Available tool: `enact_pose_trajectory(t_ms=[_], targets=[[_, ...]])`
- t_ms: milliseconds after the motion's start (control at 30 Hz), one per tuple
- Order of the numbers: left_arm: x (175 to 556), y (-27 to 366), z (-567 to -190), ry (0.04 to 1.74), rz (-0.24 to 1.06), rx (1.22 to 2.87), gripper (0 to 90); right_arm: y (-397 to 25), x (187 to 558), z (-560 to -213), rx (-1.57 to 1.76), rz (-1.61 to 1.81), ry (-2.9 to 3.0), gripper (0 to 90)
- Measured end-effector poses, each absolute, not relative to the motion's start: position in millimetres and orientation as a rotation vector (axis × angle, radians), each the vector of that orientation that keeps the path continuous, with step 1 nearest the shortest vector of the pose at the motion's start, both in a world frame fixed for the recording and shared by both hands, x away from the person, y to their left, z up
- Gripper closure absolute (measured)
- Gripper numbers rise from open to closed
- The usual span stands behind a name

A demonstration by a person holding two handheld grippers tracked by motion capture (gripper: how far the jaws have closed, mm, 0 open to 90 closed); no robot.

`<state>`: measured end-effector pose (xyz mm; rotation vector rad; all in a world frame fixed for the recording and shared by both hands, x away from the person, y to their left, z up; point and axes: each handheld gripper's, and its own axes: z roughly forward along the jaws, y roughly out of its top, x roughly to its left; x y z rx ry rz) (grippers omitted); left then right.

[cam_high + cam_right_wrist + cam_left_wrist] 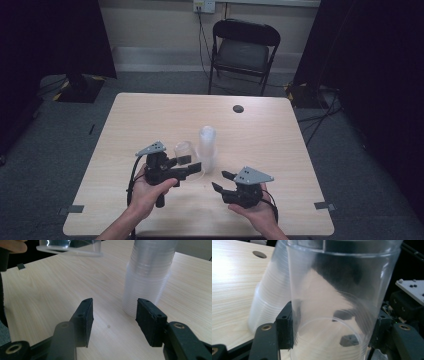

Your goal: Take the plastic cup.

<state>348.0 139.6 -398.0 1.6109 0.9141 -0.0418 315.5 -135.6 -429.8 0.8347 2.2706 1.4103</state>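
Observation:
My left gripper (189, 164) is shut on a single clear plastic cup (183, 149), one pad on each side of its wall (337, 302). In the right gripper view that cup (70, 247) hangs above the table at the upper left. A tall stack of clear cups (207, 147) stands upside down on the wooden table (150, 115), just right of the held cup and close behind it (272, 297). My right gripper (221, 180) is open and holds nothing. It sits low near the front edge and points at the base of the stack (148, 272), with bare tabletop between its pads (115, 317).
A dark round hole (238, 108) marks the table's far side. A black folding chair (245, 50) stands beyond the table with cables on the floor. Small tape marks (324, 205) sit at the front corners. The other gripper's body (409, 300) is close on the right.

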Motion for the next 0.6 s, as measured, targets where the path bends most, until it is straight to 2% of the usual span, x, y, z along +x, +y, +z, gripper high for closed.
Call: enact_pose_trajectory(t_ms=[133,267,300,400,600], targets=[[346.7,138.6,-397.2,0.910,-0.074,1.592,37.8,-132.6,315.8,-423.4,0.800,1.461,2.245,52.5],[346.7,136.6,-400.3,0.915,-0.084,1.596,37.1,-127.3,311.9,-422.8,0.774,1.491,2.208,51.6],[347.6,137.0,-401.5,0.920,-0.100,1.594,37.2,-126.7,310.8,-423.4,0.768,1.514,2.184,54.6],[349.2,137.4,-404.5,0.935,-0.114,1.588,37.6,-125.2,308.6,-424.4,0.735,1.547,2.153,56.0],[351.4,138.1,-407.6,0.969,-0.237,1.515,37.9,-123.5,309.2,-425.0,0.687,1.562,2.125,58.2]])
